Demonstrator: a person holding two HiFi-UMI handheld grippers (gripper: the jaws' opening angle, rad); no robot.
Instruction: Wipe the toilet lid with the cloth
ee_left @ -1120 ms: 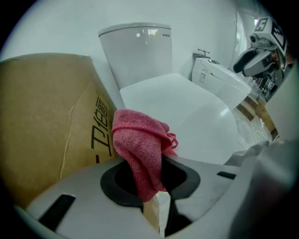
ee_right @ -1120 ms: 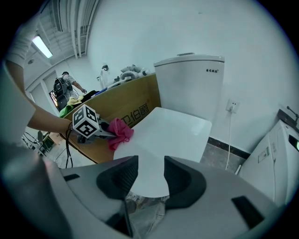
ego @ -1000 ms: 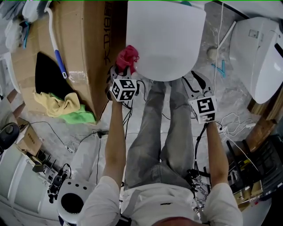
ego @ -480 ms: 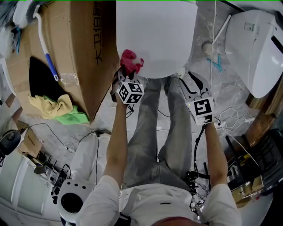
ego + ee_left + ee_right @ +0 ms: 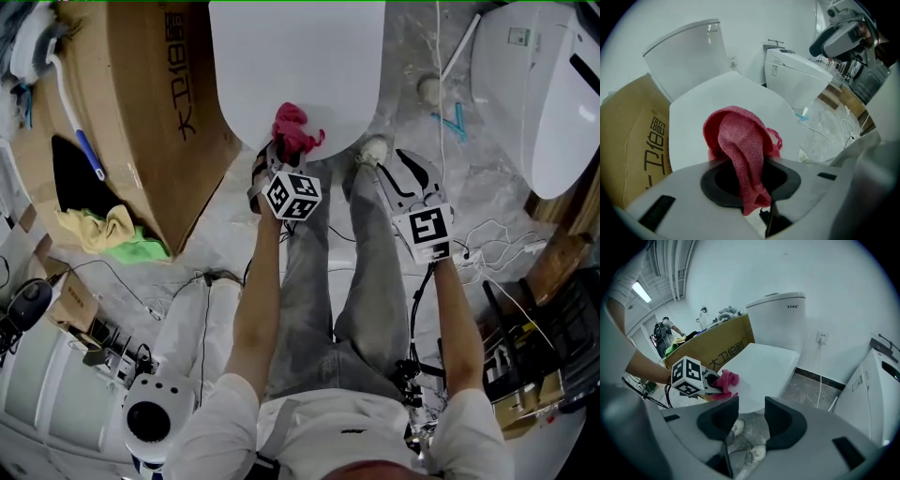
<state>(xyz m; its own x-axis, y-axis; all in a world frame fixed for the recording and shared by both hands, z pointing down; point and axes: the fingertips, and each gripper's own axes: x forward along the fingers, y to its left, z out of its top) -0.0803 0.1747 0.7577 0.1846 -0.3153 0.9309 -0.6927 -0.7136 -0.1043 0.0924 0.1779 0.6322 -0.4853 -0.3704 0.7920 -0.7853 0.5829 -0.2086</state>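
- A closed white toilet lid (image 5: 300,75) fills the top middle of the head view. The white tank (image 5: 689,51) stands upright behind it against the wall.
- A large brown cardboard box (image 5: 159,103) with printed characters stands just beside the toilet on its left. A white-and-blue brush (image 5: 70,108) lies across the box's top.
- A second white toilet (image 5: 534,84) sits on the grey floor, well apart to the right, with cables strewn near it.
- The person stands facing the toilet in grey trousers, one pale shoe (image 5: 373,148) just below the lid's front edge.
- The right gripper (image 5: 401,167) is held low to the right of the lid's front edge. Its dark jaws stand apart with nothing between them, only floor and shoes showing beyond.
- The left gripper (image 5: 747,176) is held at the lid's front edge, its jaws clamped on the cloth.
- The red cloth (image 5: 295,129) is bunched in the left gripper's jaws. Its free end lies on the lid near the middle of the front edge.
- Yellow and green rags (image 5: 103,230) lie crumpled on the floor at the box's near corner.
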